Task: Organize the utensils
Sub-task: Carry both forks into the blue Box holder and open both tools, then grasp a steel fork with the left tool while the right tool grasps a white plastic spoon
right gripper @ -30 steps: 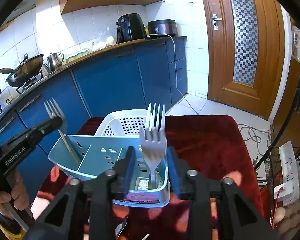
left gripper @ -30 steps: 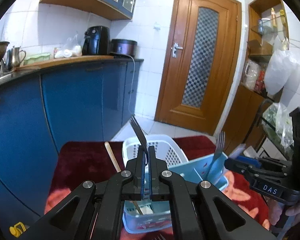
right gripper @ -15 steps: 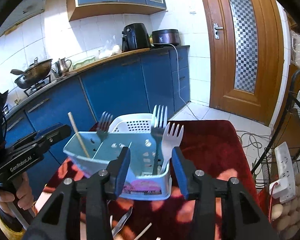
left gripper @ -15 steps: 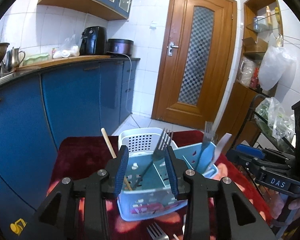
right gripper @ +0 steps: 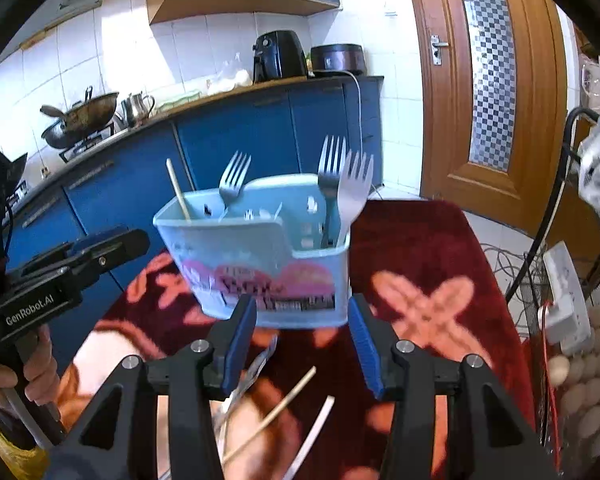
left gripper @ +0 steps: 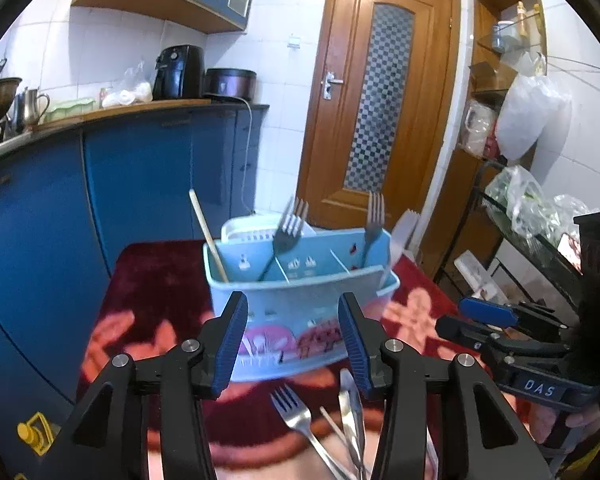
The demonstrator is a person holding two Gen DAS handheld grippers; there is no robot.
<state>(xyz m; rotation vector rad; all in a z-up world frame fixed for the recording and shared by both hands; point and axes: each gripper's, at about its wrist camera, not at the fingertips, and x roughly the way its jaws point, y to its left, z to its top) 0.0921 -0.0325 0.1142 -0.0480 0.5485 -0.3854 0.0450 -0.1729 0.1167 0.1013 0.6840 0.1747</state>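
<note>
Both tools hang empty over the near edge of the bench, jaws opening, nothing between the pads. The blue caddy (left gripper: 300, 292) stands at twelve o'clock from each, already carrying a dark fork (left gripper: 286, 234), a second fork (left gripper: 374, 220), a white plastic fork (right gripper: 354, 192) and a wooden stick (left gripper: 210, 236).

What is left to sort lies loose on the red cloth (left gripper: 156, 280), nearer than the caddy. Seen from the left tool (left gripper: 292, 348), a metal fork (left gripper: 300, 420) lies at six o'clock, its tines toward the caddy and its handle running back toward five o'clock, just beside some tongs-like metal pieces (left gripper: 350, 412). Seen from the right tool (right gripper: 302, 338), a chopstick (right gripper: 278, 414) and a white strip (right gripper: 312, 432) lie at six o'clock, slanting from seven up toward one.

My judgement: the left tool is nearer the fork, the right nearer the chopstick.
</note>
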